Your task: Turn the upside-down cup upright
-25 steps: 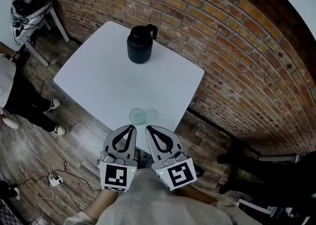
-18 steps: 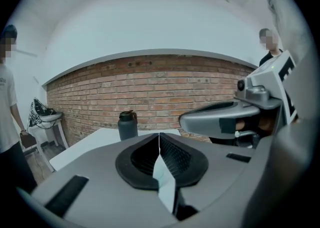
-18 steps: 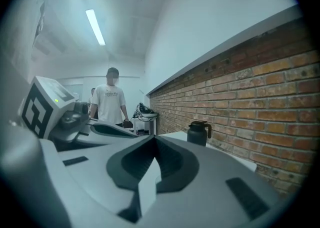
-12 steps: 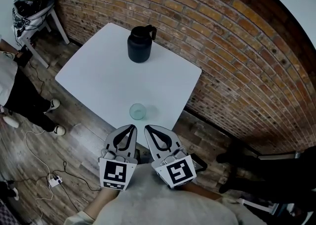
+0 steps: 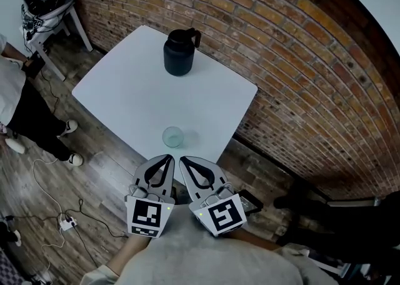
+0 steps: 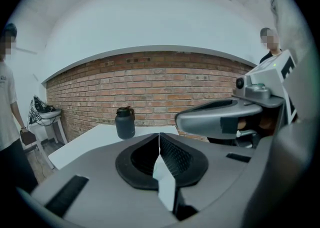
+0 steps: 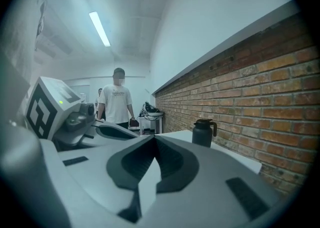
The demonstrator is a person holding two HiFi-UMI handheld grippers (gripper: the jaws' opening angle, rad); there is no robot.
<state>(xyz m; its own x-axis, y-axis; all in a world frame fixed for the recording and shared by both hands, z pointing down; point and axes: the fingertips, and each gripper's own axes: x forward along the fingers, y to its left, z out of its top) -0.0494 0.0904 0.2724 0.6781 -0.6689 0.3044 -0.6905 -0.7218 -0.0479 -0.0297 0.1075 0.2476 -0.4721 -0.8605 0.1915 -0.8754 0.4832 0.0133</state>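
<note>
While the left gripper (image 5: 167, 159) and right gripper (image 5: 183, 160) hover side by side, jaws shut on nothing, the clear cup (image 5: 174, 136) sits just ahead near the white table's (image 5: 125, 90) edge, well apart from the dark jug (image 5: 179, 54).

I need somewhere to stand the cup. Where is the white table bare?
The white square table is bare across its middle, between the black handled jug and the small clear glass cup, and toward both side corners. Tightest is the near edge: the cup sits just ahead of the shut left claw and right claw.
</note>
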